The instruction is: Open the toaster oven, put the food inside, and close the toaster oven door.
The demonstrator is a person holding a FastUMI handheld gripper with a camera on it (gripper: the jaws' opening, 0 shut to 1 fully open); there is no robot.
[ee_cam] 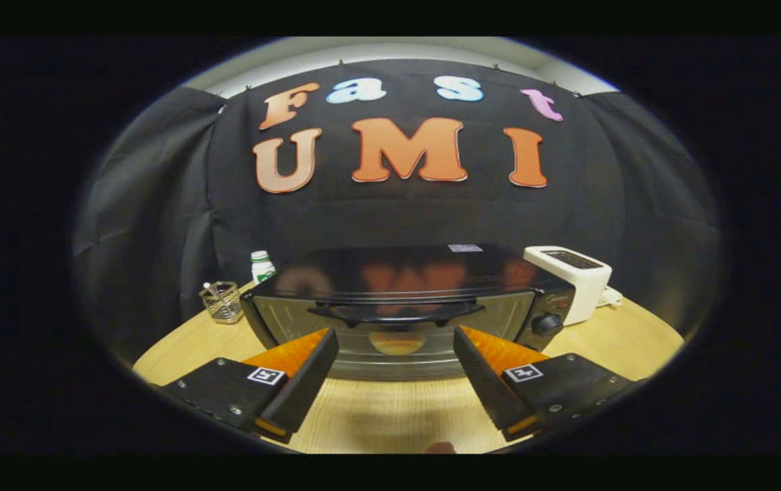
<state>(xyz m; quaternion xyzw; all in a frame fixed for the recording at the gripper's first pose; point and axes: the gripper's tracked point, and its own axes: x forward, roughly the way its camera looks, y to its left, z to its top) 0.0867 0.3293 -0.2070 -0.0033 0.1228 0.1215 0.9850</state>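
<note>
From the gripper view, the gripper [395,344] hangs low over a light wooden table [390,416], its two fingers [308,372] spread wide with nothing between them but bare tabletop. Neither finger touches anything.

Just beyond the fingertips stands the oven [407,307], a dark box facing the fingers squarely. Its door [390,331] is closed, upright against the front. A dark curved handle [397,312] runs across the top of the door, a little above the level of the fingertips and centred over the gap between them. Through the glass, low down and in line with that gap, a pale rounded shape [395,343] shows dimly; it may be the food, but the glass is too murky to tell. To the right of the door sits a round black knob [547,322]. The oven's glossy top reflects the wall behind it.

Right of the oven, just beside its back corner, a white toaster [571,279] stands on the table. Left of the oven, a small wire basket [221,301] sits near the table's edge, and behind it, close against the oven's left rear corner, a white bottle [262,266] with a green band stands upright. Black cloth closes off the back of the booth.
</note>
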